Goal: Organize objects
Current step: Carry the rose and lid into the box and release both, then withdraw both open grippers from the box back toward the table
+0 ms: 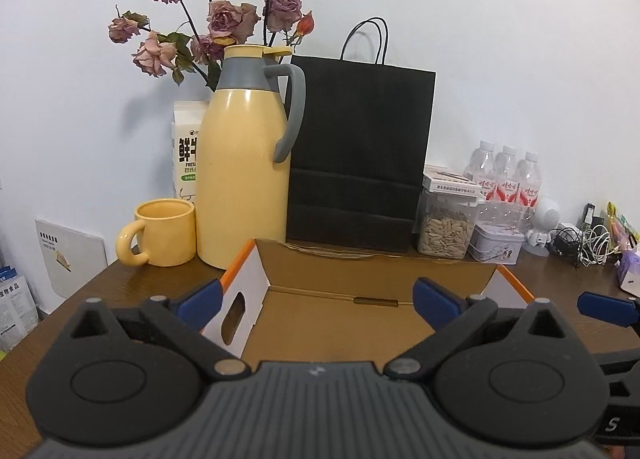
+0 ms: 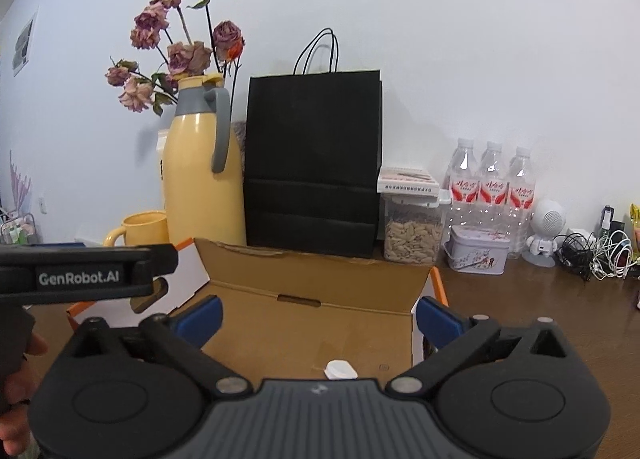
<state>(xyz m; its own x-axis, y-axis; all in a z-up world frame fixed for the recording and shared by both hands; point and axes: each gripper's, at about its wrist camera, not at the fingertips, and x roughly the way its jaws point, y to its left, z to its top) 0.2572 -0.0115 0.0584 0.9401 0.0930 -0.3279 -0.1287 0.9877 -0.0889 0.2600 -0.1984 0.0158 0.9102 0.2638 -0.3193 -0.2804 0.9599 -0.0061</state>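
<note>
Two grippers, left gripper [image 1: 318,301] and right gripper [image 2: 318,317], jaws wide, empty, over my cardboard box [image 1: 340,299]. Only the right view shows a white cap [image 2: 341,370] inside.

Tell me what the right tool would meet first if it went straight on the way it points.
Probably the open cardboard box: the right tool, open and empty, points slightly downward into it, so likely its floor or raised back flap. The black paper bag stands behind. Depth is unclear.

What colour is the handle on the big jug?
Grey. The handle curves off the yellow jug, clearest in the left wrist view.
</note>
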